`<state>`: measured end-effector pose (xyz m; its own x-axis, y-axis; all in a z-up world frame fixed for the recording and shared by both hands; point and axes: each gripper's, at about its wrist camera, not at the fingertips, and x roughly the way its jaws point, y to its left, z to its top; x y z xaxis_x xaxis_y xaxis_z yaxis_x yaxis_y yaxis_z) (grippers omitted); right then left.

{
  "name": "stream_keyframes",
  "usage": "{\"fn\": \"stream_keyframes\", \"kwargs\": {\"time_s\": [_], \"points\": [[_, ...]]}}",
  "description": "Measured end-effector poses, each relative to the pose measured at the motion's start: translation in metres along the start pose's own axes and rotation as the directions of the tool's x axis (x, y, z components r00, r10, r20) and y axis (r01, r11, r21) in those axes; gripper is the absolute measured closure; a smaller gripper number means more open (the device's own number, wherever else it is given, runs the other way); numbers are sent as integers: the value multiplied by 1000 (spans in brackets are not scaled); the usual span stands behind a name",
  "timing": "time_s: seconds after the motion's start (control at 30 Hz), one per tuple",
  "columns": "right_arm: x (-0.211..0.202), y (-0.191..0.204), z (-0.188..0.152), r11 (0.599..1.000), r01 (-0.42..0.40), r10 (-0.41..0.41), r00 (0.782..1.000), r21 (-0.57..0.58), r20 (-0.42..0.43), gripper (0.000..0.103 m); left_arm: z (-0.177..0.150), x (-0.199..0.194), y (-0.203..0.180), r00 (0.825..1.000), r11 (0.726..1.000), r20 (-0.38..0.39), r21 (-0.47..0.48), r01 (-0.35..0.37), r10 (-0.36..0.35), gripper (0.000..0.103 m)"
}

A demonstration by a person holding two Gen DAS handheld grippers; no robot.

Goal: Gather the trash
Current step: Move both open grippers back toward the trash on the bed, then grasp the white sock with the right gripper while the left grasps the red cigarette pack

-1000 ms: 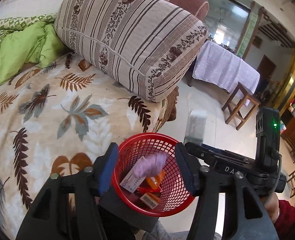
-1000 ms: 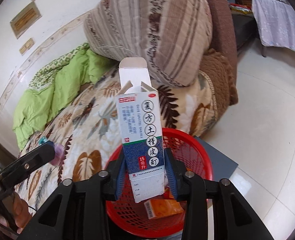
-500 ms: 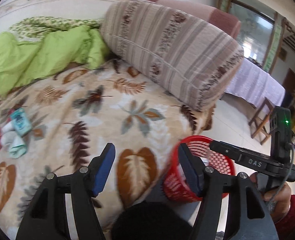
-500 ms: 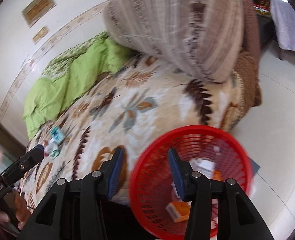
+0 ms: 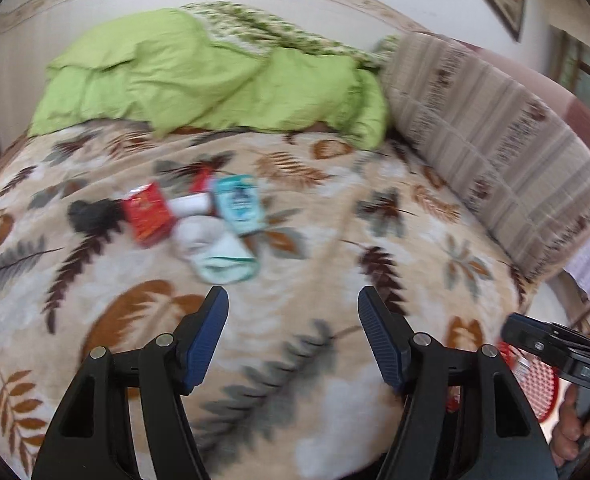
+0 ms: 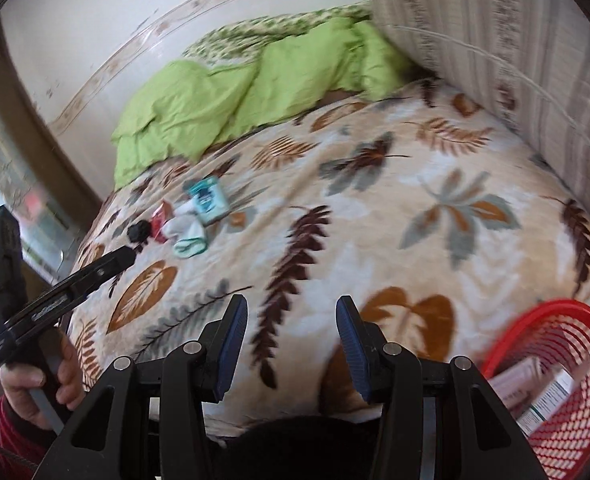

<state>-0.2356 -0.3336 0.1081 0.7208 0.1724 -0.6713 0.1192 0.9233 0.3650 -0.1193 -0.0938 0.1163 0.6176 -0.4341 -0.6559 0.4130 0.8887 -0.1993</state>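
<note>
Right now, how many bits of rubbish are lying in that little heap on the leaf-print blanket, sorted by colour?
Red: 2, a red packet and a smaller red piece behind it
Teal: 2, a teal pouch and a pale teal wrapper
White: 2, a white tube and a crumpled white piece
Black: 1, a black lump
Total: 7, though blur makes the count approximate.

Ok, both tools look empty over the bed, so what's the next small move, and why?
Probably carry the left tool forward to the trash pile on the blanket. Its jaws stand open with nothing between them, and the pile lies ahead, slightly left. The right tool sits nearer the red basket.
</note>
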Motion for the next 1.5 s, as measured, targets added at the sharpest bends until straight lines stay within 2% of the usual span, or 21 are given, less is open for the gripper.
{"fn": "stream_keyframes", "kwargs": {"time_s": [0.13, 0.23, 0.3, 0.37, 0.57, 0.67, 0.73, 0.77, 0.8, 0.83, 0.87, 0.97, 1.07, 1.2, 1.3, 1.37, 1.5], "points": [[38, 41, 17, 997, -46, 43, 998, -63, -49, 49, 1, 12, 56, 996, 993, 7, -82, -87, 87, 37], [67, 72, 28, 991, -60, 51, 996, -124, -68, 45, 3, 23, 96, 988, 980, -16, -122, -156, 155, 37], [95, 93, 40, 987, -79, 68, 994, -141, -82, 43, 6, 26, 116, 986, 971, -31, -171, -166, 163, 37], [121, 109, 50, 984, -89, 74, 992, -156, -100, 35, 9, 26, 133, 986, 962, -28, -217, -168, 166, 37], [213, 144, 74, 987, -48, 23, 987, -155, -161, 34, 14, 31, 163, 979, 940, -37, -275, -204, 201, 37], [243, 149, 77, 983, -3, -24, 989, -183, -149, 34, 17, 31, 175, 984, 930, -31, -322, -179, 178, 37], [257, 147, 74, 983, -23, -5, 988, -182, -152, 34, 20, 31, 178, 984, 927, -21, -334, -173, 176, 36], [261, 146, 72, 984, -45, 18, 987, -171, -158, 34, 22, 32, 179, 985, 927, -16, -338, -165, 170, 36], [265, 144, 70, 985, -83, 56, 983, -149, -174, 44, 23, 33, 179, 986, 927, -13, -339, -162, 168, 36], [265, 144, 70, 984, -103, 76, 980, -143, -183, 55, 24, 35, 178, 985, 927, -14, -336, -165, 170, 36], [265, 146, 69, 982, -114, 84, 978, -150, -193, 74, 26, 38, 176, 985, 929, -19, -329, -169, 173, 36], [255, 146, 70, 980, -125, 96, 978, -154, -187, 87, 29, 48, 169, 987, 934, -31, -320, -159, 158, 36], [231, 137, 75, 988, -86, 72, 991, -128, -113, 88, 33, 59, 162, 989, 937, -40, -317, -150, 144, 36], [209, 118, 83, 995, -75, 72, 996, -64, -54, 88, 43, 81, 152, 990, 937, -50, -321, -139, 130, 35], [203, 111, 86, 996, -80, 78, 996, -51, -43, 88, 53, 100, 151, 990, 933, -63, -329, -143, 129, 33], [200, 109, 88, 996, -81, 79, 996, -48, -35, 88, 59, 114, 153, 989, 926, -79, -347, -148, 129, 28], [198, 110, 91, 995, -82, 81, 996, -50, -22, 88, 69, 141, 156, 987, 916, -116, -373, -147, 111, 26]]}}
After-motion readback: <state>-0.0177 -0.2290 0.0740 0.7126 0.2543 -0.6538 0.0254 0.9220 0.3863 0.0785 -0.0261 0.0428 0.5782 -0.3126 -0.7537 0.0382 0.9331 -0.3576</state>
